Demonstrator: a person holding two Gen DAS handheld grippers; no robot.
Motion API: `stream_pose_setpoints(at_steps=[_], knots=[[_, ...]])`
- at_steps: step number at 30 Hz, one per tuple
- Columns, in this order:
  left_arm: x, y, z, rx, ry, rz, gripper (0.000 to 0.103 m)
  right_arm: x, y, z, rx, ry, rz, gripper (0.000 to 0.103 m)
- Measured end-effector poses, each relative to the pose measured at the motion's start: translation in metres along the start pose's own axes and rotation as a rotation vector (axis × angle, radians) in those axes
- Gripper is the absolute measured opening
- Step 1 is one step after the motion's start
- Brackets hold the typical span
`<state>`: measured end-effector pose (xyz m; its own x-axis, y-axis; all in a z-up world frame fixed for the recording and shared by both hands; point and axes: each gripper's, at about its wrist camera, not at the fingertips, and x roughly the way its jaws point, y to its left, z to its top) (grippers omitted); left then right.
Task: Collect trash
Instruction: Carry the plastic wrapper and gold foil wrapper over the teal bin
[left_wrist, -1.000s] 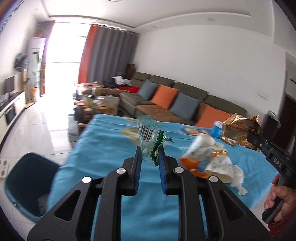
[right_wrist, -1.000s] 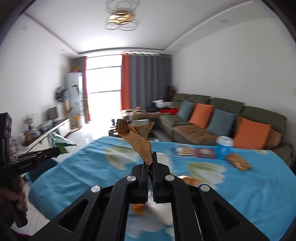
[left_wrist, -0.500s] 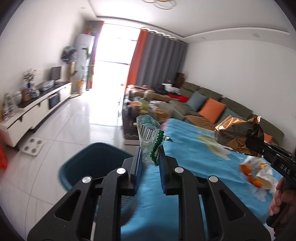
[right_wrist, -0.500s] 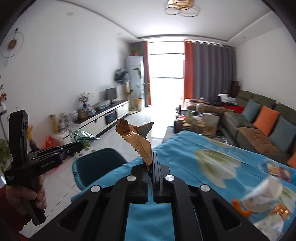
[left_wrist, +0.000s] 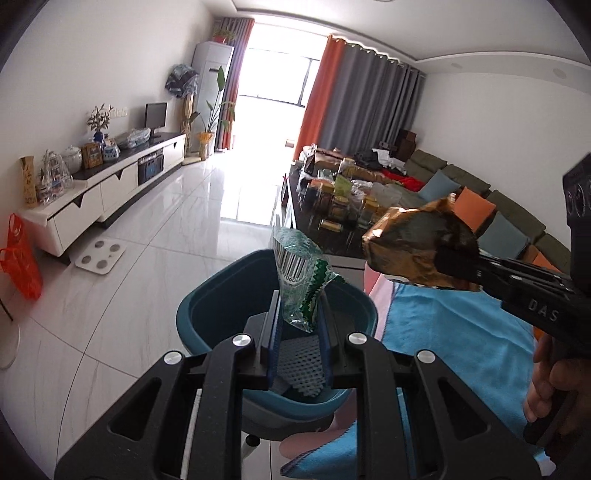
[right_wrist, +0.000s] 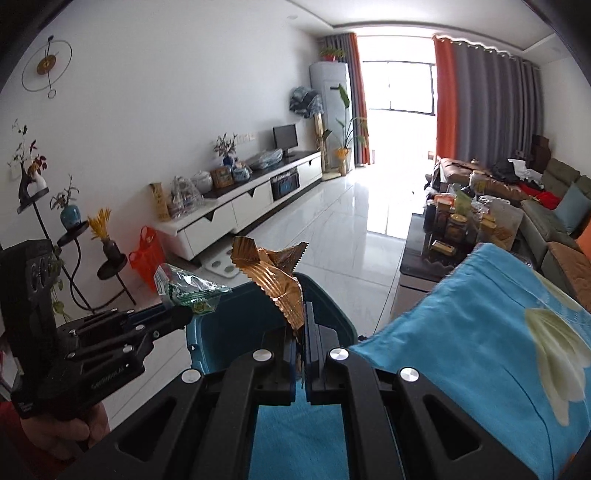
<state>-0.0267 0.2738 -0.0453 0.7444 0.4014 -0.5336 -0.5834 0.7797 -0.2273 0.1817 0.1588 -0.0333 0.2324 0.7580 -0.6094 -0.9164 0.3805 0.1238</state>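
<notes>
My left gripper (left_wrist: 297, 314) is shut on a green and clear wrapper with a barcode (left_wrist: 299, 277) and holds it right above the teal bin (left_wrist: 199, 314). White foam netting (left_wrist: 299, 365) lies inside the bin. My right gripper (right_wrist: 303, 325) is shut on a crumpled gold foil wrapper (right_wrist: 277, 280), held over the bin's near rim (right_wrist: 207, 332). In the left wrist view the gold wrapper (left_wrist: 410, 247) hangs to the right of the bin. In the right wrist view the green wrapper (right_wrist: 188, 288) is at the left.
The table with the blue flowered cloth (right_wrist: 480, 350) is right of the bin. A cluttered dark coffee table (left_wrist: 343, 214) and a sofa (left_wrist: 491, 221) stand beyond. A white TV cabinet (left_wrist: 103, 192), a scale (left_wrist: 99, 256) and an orange bag (left_wrist: 18, 254) are at the left.
Both grippers have swung left from over the table to the bin, each still holding its wrapper. The bin is now directly under the left gripper.
</notes>
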Motion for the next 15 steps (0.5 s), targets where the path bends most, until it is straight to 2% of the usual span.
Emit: stream_pose_setpoints(at_steps=[9,15], knots=[[0.055,0.007,-0.007,-0.016,0.109,0.012,0.019,0.074,0.004,0.004,0.019,0.183,0.03,0.002],[0.1,0.007,-0.006,-0.038,0.184,0.019,0.021,0.097,0.006,0.007,0.013,0.262,0.024,0.003]])
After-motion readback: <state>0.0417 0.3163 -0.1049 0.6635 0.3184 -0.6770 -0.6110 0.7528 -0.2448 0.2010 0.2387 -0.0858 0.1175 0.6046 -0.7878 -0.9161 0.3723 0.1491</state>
